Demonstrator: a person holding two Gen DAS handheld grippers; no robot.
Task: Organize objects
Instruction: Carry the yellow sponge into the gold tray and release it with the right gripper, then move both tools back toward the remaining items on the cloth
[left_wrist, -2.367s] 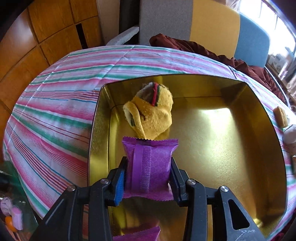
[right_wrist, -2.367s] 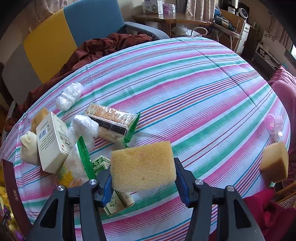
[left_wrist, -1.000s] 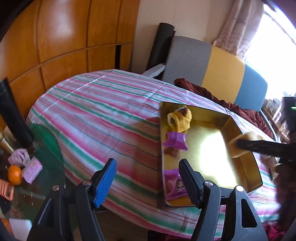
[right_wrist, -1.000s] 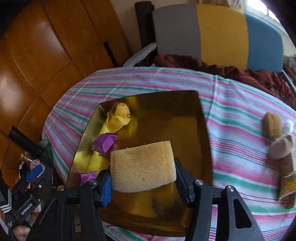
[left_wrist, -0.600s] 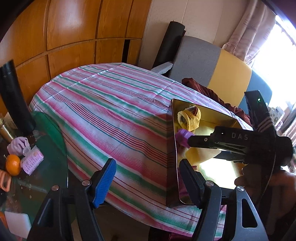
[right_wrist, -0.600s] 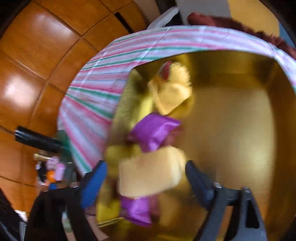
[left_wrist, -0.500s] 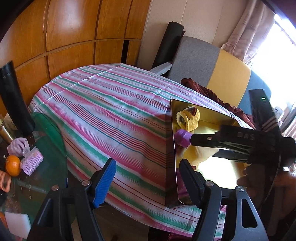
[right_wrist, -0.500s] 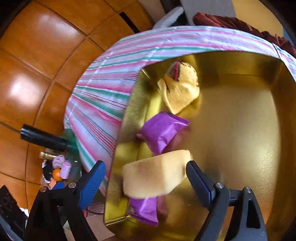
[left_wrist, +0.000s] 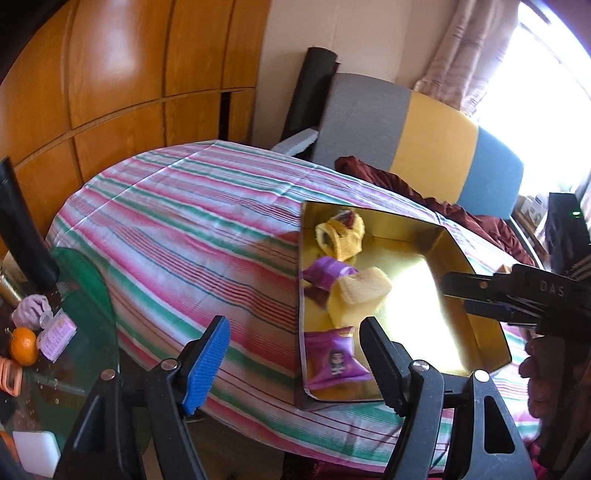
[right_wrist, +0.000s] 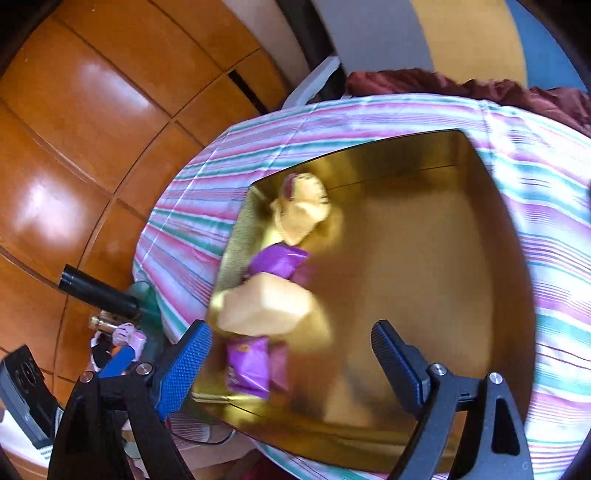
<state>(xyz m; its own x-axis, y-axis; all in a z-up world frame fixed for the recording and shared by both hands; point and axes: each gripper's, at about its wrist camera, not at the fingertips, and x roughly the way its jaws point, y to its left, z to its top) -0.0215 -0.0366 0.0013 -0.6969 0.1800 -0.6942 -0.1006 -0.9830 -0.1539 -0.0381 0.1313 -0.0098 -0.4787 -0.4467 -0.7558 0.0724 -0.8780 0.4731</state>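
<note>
A gold tin sits on the striped tablecloth. Inside along its left side lie a yellow sock, a purple packet, a yellow sponge and a second purple packet. My left gripper is open and empty, held back off the table's near edge. My right gripper is open and empty above the tin's near part; it also shows in the left wrist view, over the tin's right side.
A striped tablecloth covers the round table. A grey, yellow and blue chair with dark red cloth stands behind. A green glass side table at left holds an orange and small pink items.
My right gripper opened and let go of the yellow sponge, which now lies in the tin beside the purple packet. The right gripper has drawn back from it. The left gripper stays open, nearly still.
</note>
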